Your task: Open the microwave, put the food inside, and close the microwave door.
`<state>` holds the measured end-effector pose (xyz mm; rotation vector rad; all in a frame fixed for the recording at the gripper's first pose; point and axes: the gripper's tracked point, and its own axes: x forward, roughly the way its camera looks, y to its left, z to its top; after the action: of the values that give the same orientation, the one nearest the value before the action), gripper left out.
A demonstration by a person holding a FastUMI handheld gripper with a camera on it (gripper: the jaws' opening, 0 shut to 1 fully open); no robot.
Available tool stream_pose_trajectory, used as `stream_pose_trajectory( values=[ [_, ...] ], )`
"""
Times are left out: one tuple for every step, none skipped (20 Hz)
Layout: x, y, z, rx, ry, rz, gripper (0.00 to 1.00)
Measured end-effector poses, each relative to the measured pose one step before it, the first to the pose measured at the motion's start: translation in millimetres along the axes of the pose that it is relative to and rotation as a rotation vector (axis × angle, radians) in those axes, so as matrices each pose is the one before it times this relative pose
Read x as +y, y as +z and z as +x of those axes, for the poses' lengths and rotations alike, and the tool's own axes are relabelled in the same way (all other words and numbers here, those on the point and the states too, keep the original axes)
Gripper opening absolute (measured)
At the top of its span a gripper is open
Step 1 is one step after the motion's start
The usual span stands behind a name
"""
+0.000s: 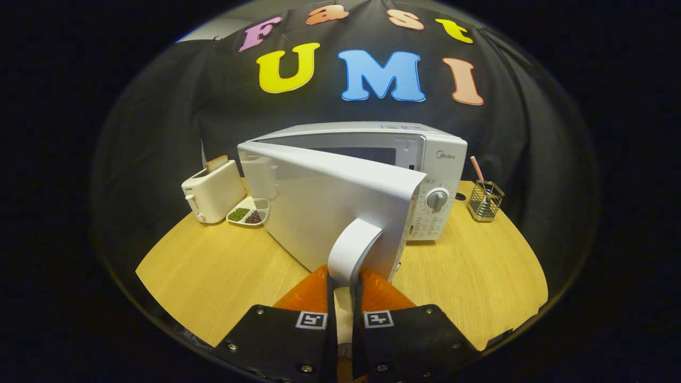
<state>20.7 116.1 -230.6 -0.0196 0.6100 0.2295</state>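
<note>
Gripper view: we find the jaws clenched on the handle (355, 250) of the microwave (431, 175) door (319, 207), with the gripper (345, 298) directly below it. The handle's long axis runs upright, passing down between the jaws. The door stands partly open, hinged at its far left edge, free edge nearest us. A food tray (249, 211) lies on the tabletop (213, 271), left of the door, beside a toaster (213, 190). We read "Midea" on the microwave; panel print is too small.

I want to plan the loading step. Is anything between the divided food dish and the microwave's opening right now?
Yes. The microwave door, swung partly open, stands between the food dish by the toaster and the microwave opening. The tool is shut on the door handle. Swinging it wider may press toward the dish.
</note>
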Motion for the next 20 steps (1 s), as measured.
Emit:
stream_pose_trajectory(
  values=[
    [5.67, -2.02, -5.51, 0.00048, 0.00337, 0.00682, 0.11],
    [5.78, -2.34, -1.57, -0.00091, 0.00031, 0.00347, 0.11],
    [4.75, -0.77, -2.6, -0.00088, -0.00014, 0.00204, 0.11],
    [5.45, -2.97, -3.28, 0.00001, 0.00051, 0.00087, 0.13],
    [4.53, -2.15, -2.41, -0.00284, -0.00011, 0.00277, 0.13],
    [5.38, -2.43, -2.9, -0.00068, 0.00193, 0.00235, 0.12],
    [5.65, -0.42, -2.85, -0.00127, 0.00125, 0.0029, 0.14],
    [4.02, -2.71, -1.8, -0.00209, 0.00137, 0.00058, 0.14],
    [5.63, -1.12, -2.79, -0.00369, -0.00029, -0.00171, 0.14],
    [5.7, -2.35, -2.47, -0.00339, 0.00018, -0.00129, 0.14],
    [5.46, -1.52, -2.49, -0.00205, 0.00067, 0.00079, 0.15],
    [6.31, -3.06, -2.65, -0.00261, 0.00229, 0.00133, 0.15],
    [7.39, -1.18, -2.54, -0.00266, 0.00387, 0.0021, 0.15],
    [7.65, -2.37, -1.72, -0.00306, 0.00738, 0.00072, 0.16],
    [8.6, -1.32, -1.29, -0.006, 0.00902, -0.00394, 0.16],
    [7.67, -2.13, -2.82, -0.00799, 0.00666, -0.01224, 0.17],
    [7.0, -1.11, -1.83, -0.00482, 0.00517, -0.01209, 0.17],
    [6.78, -3.67, -2.11, -0.00283, 0.00511, -0.01392, 0.17],
    [7.27, -1.22, -1.94, -0.00208, 0.00593, -0.00788, 0.17],
    [8.18, -0.51, -1.51, -0.00019, 0.00985, -0.00598, 0.17]
  ],
)
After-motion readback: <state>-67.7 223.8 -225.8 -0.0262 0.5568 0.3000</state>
